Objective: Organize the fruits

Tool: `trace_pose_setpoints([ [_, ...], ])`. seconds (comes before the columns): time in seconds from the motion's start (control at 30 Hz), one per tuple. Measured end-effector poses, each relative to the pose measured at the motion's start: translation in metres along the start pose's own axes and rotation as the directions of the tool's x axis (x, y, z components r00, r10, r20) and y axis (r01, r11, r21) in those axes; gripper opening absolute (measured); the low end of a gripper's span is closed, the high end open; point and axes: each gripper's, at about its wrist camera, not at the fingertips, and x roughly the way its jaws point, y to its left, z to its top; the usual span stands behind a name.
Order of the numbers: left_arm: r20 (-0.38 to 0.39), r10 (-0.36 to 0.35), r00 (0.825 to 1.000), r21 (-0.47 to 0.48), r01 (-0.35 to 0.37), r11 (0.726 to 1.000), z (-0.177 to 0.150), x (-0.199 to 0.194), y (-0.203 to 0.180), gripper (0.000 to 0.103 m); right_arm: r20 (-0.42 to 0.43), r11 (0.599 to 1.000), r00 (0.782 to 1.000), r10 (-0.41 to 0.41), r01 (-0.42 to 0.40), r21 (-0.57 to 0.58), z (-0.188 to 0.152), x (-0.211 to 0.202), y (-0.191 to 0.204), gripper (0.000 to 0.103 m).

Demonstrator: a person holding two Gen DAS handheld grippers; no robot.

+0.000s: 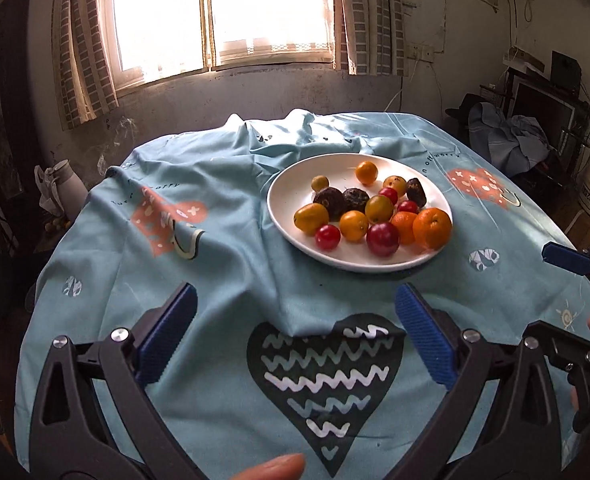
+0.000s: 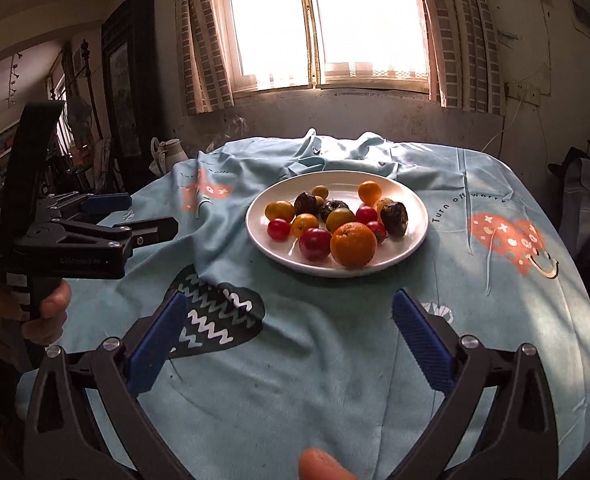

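Observation:
A white plate (image 1: 287, 184) (image 2: 415, 216) sits on the blue tablecloth and holds several small fruits: oranges (image 1: 432, 227) (image 2: 353, 245), red plums (image 1: 382, 239) (image 2: 315, 243), yellow fruits (image 1: 311, 218) (image 2: 279, 210) and dark wrinkled fruits (image 1: 330, 200) (image 2: 394, 218). My left gripper (image 1: 295, 312) is open and empty, hovering over the cloth in front of the plate; it also shows at the left of the right wrist view (image 2: 143, 216). My right gripper (image 2: 289, 316) is open and empty, in front of the plate; one of its blue fingers (image 1: 567, 258) shows in the left wrist view.
The tablecloth (image 1: 223, 216) (image 2: 475, 320) is rumpled at the far side and left of the plate. A white jug (image 1: 65, 184) (image 2: 171, 152) stands off the table's far left. A window and wall lie behind; clutter (image 1: 535, 128) stands at right.

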Motion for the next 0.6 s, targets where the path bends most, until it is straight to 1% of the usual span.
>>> trace_pose_setpoints([
  [0.13,-0.004,0.011,1.0,0.02,-0.011,1.0,-0.035,-0.013,-0.003,0.101,-0.039,0.999,0.999,-0.037,0.038,0.015,-0.027,-0.001,-0.005,0.102],
  [0.27,0.027,0.035,0.999,0.043,-0.036,0.998,-0.058,-0.016,-0.009,0.101,-0.067,0.995,0.994,-0.09,0.092,0.036,-0.035,0.005,-0.011,0.102],
  [0.37,-0.001,0.034,0.999,0.044,-0.034,0.998,-0.063,-0.011,-0.009,0.101,-0.069,0.994,0.992,-0.104,0.106,0.022,-0.037,0.007,-0.008,0.102],
  [0.47,0.031,0.062,0.998,0.038,-0.064,0.997,-0.063,-0.015,-0.007,0.101,-0.087,0.993,0.989,-0.116,0.116,-0.007,-0.039,0.011,-0.004,0.102],
  [0.6,0.02,0.055,0.998,0.031,-0.056,0.998,-0.062,-0.012,-0.005,0.101,-0.075,0.993,0.99,-0.118,0.116,-0.034,-0.04,0.01,0.001,0.102],
])
